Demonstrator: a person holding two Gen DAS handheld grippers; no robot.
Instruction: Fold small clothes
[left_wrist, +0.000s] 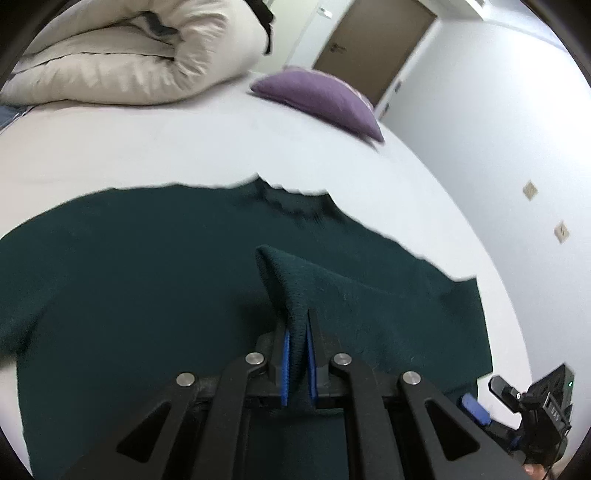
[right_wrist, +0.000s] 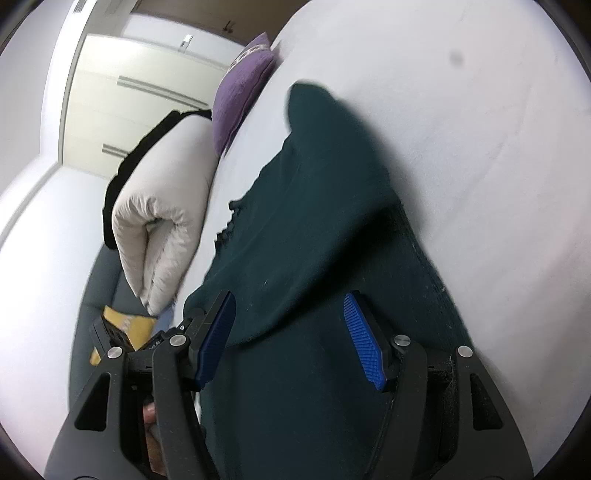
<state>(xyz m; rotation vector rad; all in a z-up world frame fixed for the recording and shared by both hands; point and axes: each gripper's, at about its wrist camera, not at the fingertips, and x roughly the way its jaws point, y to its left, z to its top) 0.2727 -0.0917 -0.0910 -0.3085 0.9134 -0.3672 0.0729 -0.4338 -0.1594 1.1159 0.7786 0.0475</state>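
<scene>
A bed (left_wrist: 184, 147) with a white sheet fills most of both views. A folded cream duvet (left_wrist: 122, 62) lies at its far end, and a purple pillow (left_wrist: 325, 96) sits beside it near the bed's edge. Behind the pillow stands a brown door (left_wrist: 373, 48) set in a pale wall (left_wrist: 480, 122) that carries two small square plates (left_wrist: 530, 190). The right wrist view shows a cream wardrobe (right_wrist: 122, 96) with bar handles. The light is soft and even.

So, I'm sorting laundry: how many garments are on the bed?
1: a dark green sweater spread on the white bed, one fold pinched in the left gripper. More may lie outside the views.
</scene>
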